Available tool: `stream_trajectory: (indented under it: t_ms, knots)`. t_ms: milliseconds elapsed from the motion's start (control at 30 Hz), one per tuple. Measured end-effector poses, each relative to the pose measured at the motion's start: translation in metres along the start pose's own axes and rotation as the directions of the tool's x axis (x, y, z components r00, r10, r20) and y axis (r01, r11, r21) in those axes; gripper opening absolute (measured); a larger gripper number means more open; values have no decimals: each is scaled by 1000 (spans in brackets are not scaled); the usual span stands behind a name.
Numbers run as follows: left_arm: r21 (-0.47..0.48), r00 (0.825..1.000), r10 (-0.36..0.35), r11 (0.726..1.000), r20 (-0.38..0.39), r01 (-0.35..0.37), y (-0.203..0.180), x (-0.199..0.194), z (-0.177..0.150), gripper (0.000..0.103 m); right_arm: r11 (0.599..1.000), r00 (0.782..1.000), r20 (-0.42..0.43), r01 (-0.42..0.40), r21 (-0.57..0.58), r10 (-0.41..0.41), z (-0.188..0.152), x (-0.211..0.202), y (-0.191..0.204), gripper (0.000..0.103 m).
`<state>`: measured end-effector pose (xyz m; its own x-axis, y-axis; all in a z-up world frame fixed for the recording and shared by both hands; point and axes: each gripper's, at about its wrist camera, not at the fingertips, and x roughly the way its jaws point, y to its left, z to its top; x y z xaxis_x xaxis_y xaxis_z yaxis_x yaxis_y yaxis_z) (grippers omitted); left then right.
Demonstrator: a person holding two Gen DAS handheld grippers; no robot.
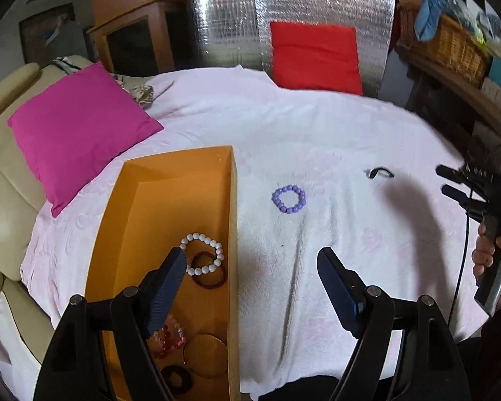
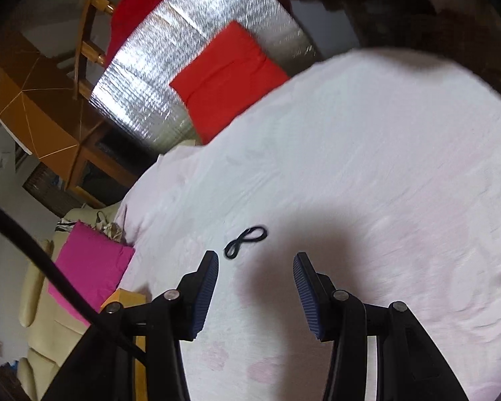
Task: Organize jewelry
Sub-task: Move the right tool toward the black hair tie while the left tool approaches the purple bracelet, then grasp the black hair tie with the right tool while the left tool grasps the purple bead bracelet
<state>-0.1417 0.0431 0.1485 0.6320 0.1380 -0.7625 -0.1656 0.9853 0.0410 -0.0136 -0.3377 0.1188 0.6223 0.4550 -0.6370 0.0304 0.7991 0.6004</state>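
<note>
An orange box (image 1: 130, 193) lies on the pale pink cloth (image 1: 317, 127). In it are a white bead bracelet (image 1: 203, 254), a dark ring bangle (image 1: 213, 279), red beads (image 1: 170, 334) and other bangles. A purple bead bracelet (image 1: 289, 198) lies on the cloth right of the box. A black band (image 1: 379, 172) lies further right; it also shows in the right wrist view (image 2: 245, 242). My left gripper (image 1: 252, 260) is open and empty, its left finger over the box. My right gripper (image 2: 255, 264) is open and empty, just short of the black band; it shows in the left wrist view (image 1: 451, 183).
A magenta cushion (image 1: 76, 130) lies at the far left on a cream sofa (image 1: 3, 180). A red cushion (image 1: 314, 56) leans on a silver foil panel (image 1: 230, 16) at the back. A wicker basket (image 1: 451, 46) sits on a shelf at right.
</note>
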Motion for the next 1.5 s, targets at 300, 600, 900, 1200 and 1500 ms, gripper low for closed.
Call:
stream_trajectory:
  t_ms: [300, 600, 900, 1200, 1500]
  knots:
    - [76, 996, -66, 995, -51, 70, -22, 50, 24, 81, 961, 975, -125, -151, 230, 183, -2, 83, -13, 51]
    - [49, 975, -125, 989, -186, 136, -43, 116, 51, 81, 905, 972, -141, -117, 410, 189, 16, 135, -33, 51]
    - [12, 953, -105, 993, -285, 114, -58, 182, 59, 73, 926, 981, -137, -75, 371, 134, 24, 153, -30, 16]
    - [-28, 948, -177, 984, -265, 176, -57, 196, 52, 8, 944, 981, -106, -121, 307, 161, 28, 138, -22, 9]
    - [-47, 957, -193, 981, -215, 187, -54, 174, 45, 8, 958, 980, -103, -143, 249, 173, 25, 111, -12, 9]
